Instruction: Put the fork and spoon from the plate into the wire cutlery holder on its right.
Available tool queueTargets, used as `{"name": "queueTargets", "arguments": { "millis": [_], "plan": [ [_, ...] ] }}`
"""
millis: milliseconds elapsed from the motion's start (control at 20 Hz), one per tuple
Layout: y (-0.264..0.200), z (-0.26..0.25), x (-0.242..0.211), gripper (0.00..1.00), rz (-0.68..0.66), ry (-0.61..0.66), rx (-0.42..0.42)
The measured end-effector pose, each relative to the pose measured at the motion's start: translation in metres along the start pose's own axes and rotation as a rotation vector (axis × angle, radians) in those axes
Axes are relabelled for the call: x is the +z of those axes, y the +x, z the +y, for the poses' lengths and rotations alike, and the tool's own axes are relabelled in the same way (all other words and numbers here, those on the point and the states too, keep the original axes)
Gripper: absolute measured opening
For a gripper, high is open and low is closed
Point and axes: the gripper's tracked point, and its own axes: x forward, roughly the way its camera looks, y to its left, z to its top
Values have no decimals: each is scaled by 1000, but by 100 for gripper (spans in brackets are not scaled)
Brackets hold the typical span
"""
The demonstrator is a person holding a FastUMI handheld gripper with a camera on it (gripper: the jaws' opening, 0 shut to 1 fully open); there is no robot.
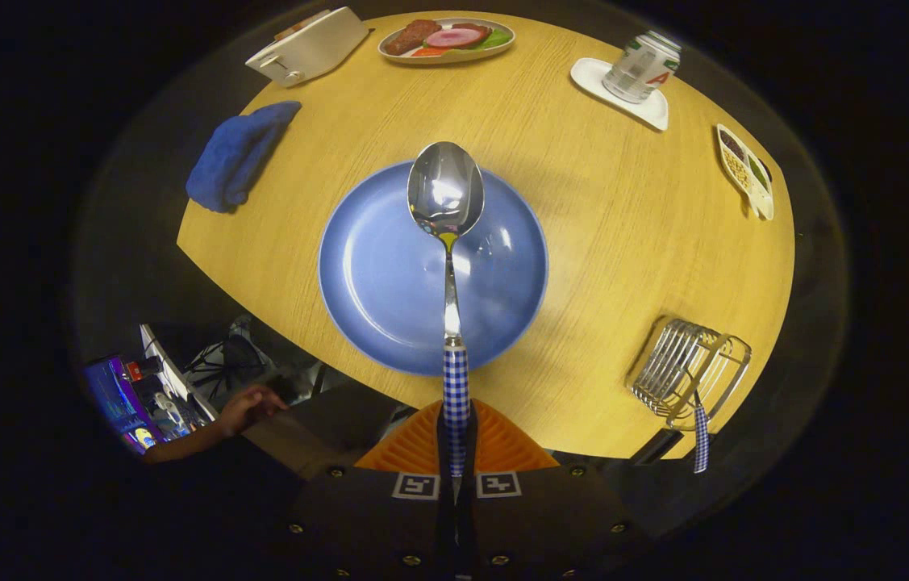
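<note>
the tool [455, 460] is closed on the checked handle of the spoon [446, 202], both fingers pressing it from the sides, so the spoon juts straight out ahead with its bowl held up over the blue plate [365, 274]. gripped low on the handle, the bowl stays well forward and free of the fingers, which looks like the sensible hold for slipping it handle-down or bowl-down into a narrow basket. the plate beneath lies bare, with no cutlery on it. to the plate's right, near the edge of the round wooden surface [599, 242], stands the wire cutlery holder [684, 367], and a second checked handle [701, 440] pokes out of it toward the onlooker, likely the fork, though its head is hidden among the wires. judged from this, one piece sits in the holder and the spoon is the one in transit. farther off rest a blue cloth [238, 153], a toaster [309, 46], a plate of food [446, 40], a can [641, 66] on a white coaster and a small divided dish [744, 171]. a person's hand [248, 407] rests below the surface's edge.
</note>
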Motion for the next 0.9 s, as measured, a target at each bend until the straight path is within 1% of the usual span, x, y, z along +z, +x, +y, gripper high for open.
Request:
{"name": "queueTargets", "arguments": {
  "millis": [150, 400, 650, 900],
  "plan": [
    [-19, -30, -14, 3, -29, 14, -32],
    [-46, -65, -41, 2, -35, 98, -53],
    [-58, -91, -66, 3, -29, 148, -56],
    [-73, -119, -92, 2, 15, 247, -32]
  ]
}}
